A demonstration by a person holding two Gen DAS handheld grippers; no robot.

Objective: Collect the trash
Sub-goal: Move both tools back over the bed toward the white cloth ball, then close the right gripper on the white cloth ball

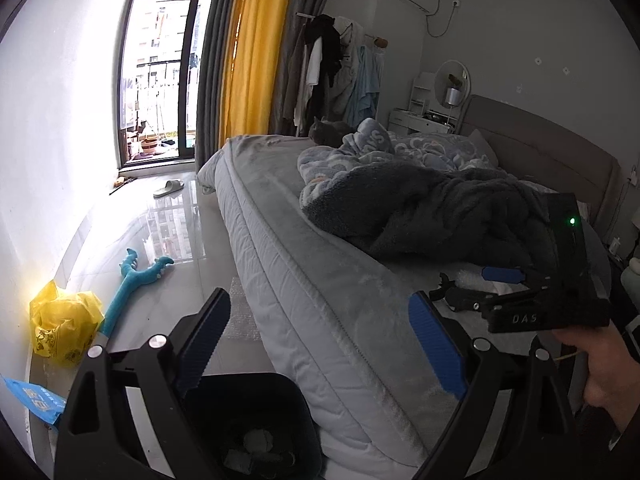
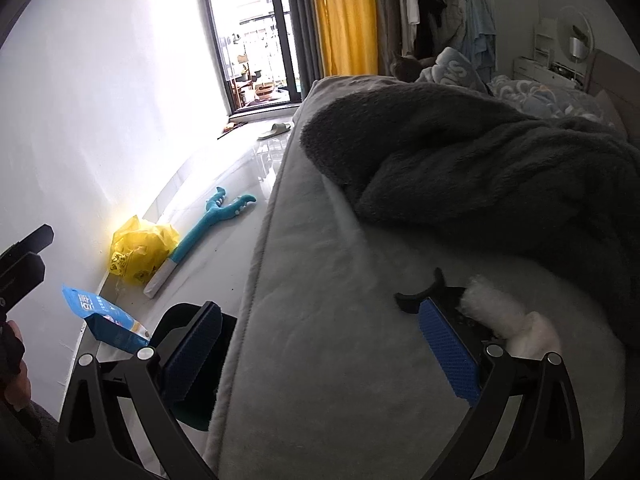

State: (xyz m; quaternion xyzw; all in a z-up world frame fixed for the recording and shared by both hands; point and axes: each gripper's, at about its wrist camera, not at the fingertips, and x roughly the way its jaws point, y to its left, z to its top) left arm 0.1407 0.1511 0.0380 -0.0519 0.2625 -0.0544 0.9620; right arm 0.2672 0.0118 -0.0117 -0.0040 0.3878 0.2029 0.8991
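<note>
**Between pickups: both claws empty, bin below, a white wad on the bed next**

I read this as the gap between one drop and the next grab. My left gripper (image 1: 320, 344) stands wide with nothing between its blue pads, hanging over the black trash bin (image 1: 256, 420) at the bottom centre of the left wrist view; crumpled scraps already lie inside the bin, which sits on the floor against the mattress edge (image 1: 320, 280).

My right gripper (image 2: 320, 356) is also spread wide and empty, straddling the bed's edge low in its own view. The nearest piece of trash, as I judge it, is the white crumpled wad (image 2: 508, 320) on the grey sheet, lower right of the right wrist frame, just beyond and outside the right-hand finger, not between the pads. A small black forked part (image 2: 420, 294) lies right beside it; I cannot tell what it is.

Other candidates lie on the floor along the wall: a yellow plastic bag (image 1: 64, 324), a blue packet (image 2: 104, 320) and a teal plush toy (image 1: 136, 280), all well apart from both claws.

The next move, I think, calls for swinging the right gripper rightward until the wad sits between the pads, then closing gently, since it looks soft and light.
</note>
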